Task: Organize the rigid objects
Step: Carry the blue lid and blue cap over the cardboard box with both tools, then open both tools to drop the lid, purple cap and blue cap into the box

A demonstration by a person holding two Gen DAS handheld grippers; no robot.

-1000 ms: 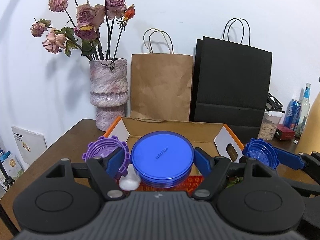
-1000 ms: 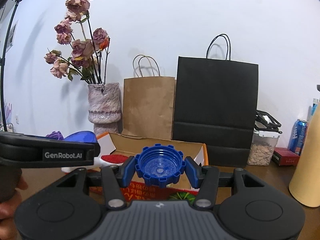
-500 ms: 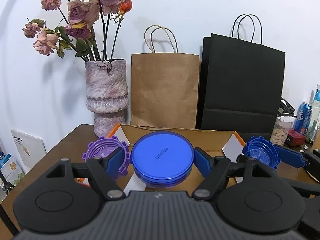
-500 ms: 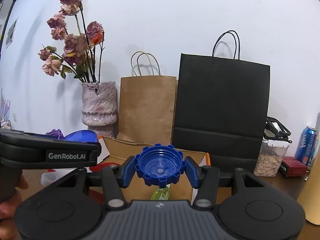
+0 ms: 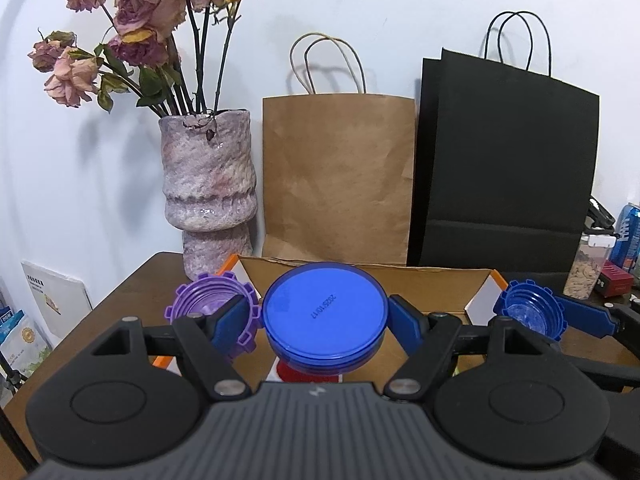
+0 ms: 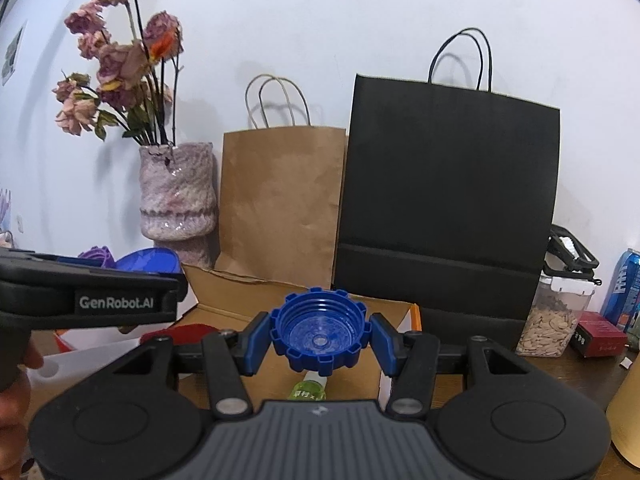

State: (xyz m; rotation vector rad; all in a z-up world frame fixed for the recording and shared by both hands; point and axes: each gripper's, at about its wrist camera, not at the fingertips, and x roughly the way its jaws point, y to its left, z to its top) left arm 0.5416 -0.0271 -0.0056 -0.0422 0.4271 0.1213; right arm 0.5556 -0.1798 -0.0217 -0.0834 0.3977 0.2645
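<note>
My left gripper (image 5: 325,320) is shut on a round flat blue lid (image 5: 325,314) and holds it above an open cardboard box (image 5: 440,276) with orange edges. A purple ridged cap (image 5: 212,312) shows just left of the lid, behind the left finger; what it rests on is hidden. My right gripper (image 6: 319,338) is shut on a blue ridged cap (image 6: 319,330), open side toward the camera, above the same box (image 6: 312,304). This cap also shows at the right of the left wrist view (image 5: 529,312). A red item (image 6: 176,334) and a green bottle (image 6: 310,388) lie in the box.
A stone vase with dried roses (image 5: 208,192), a brown paper bag (image 5: 338,176) and a black paper bag (image 5: 508,176) stand behind the box on the wooden table (image 5: 132,292). A seed jar (image 6: 556,320), a red box (image 6: 600,334) and a blue can (image 6: 624,284) stand at the right.
Both grippers have moved forward and tilted up over the box, each still holding its lid; the vase and bags look closer.
</note>
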